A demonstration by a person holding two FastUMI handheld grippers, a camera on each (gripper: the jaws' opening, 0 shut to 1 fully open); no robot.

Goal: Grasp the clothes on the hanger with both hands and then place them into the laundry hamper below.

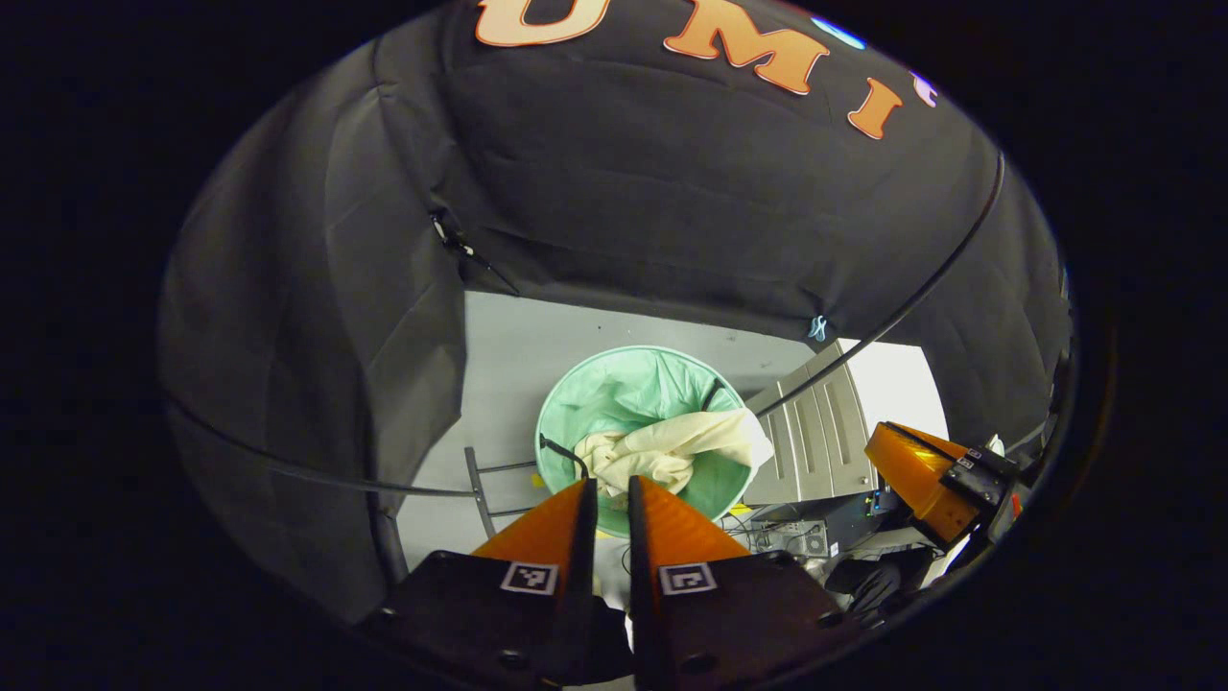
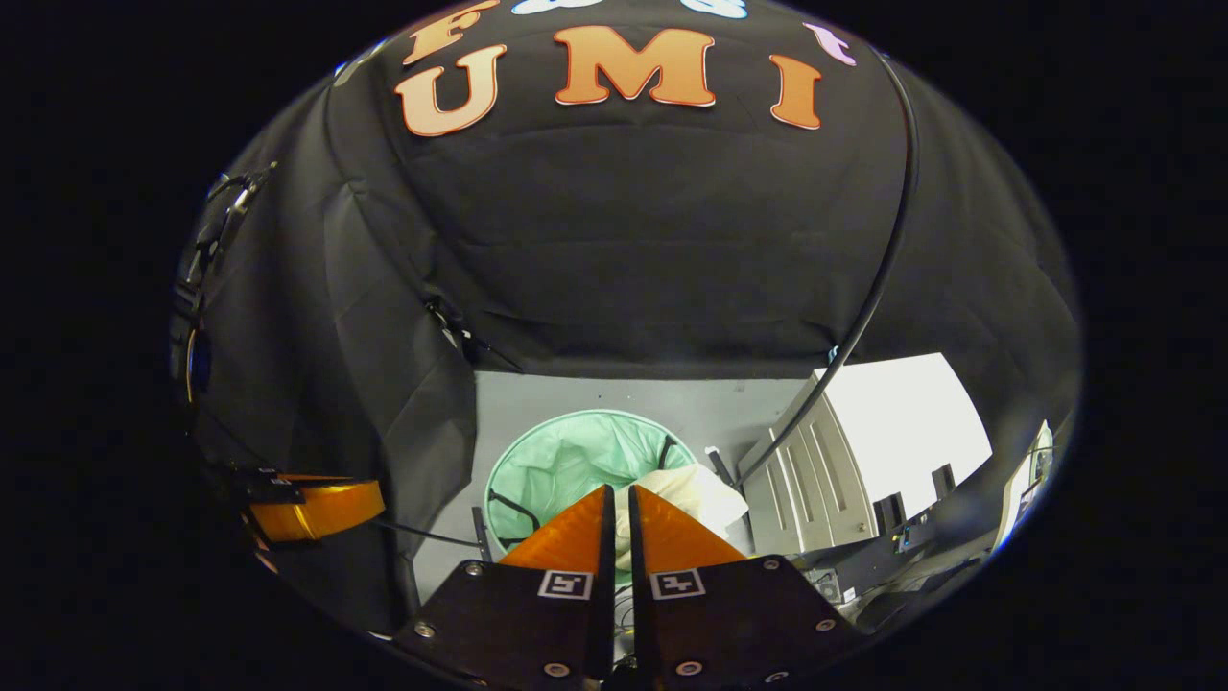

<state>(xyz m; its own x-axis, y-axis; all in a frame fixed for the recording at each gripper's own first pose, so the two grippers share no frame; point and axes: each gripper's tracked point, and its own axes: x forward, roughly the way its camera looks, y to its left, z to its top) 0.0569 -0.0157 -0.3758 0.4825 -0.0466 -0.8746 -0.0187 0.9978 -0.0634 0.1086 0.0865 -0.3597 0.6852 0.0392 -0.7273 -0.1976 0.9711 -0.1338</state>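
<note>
— Both tongs are up high, looking straight down at the hamper (image 1: 641,437). Left tongs (image 1: 608,489) are nearly together, just a thin slit, nothing between the tips. Right tongs (image 2: 622,499) same: close to shut, holding nothing.

— Where's the garment?

— Cream cloth (image 1: 662,446) is already in the hamper, bunched toward the near-right part of its rim. One fold laps over the rim on the side toward the grey cabinet (image 1: 815,432). Its long axis runs roughly from the hamper's middle out toward that cabinet side.

— Which hand's closer to it?

— Hard to call; both hang well above. In the right gripper view the cloth (image 2: 686,489) sits just past the tips, a bit toward the cabinet (image 2: 815,480), w/ the hamper (image 2: 566,461) mostly on the other side. I'd guess the right is better placed for the overhanging fold.

— Materials?

— Cloth looks soft, limp, wrinkly, prob. cotton. Hamper's a round tub lined w/ thin mint-green fabric or plastic, crinkled, w/ dark wire handles at the rim. Floor (image 1: 508,345) round it is smooth pale grey.

— So what's left?

— Looks about done, imo. Only that fold might need tucking in.
</note>
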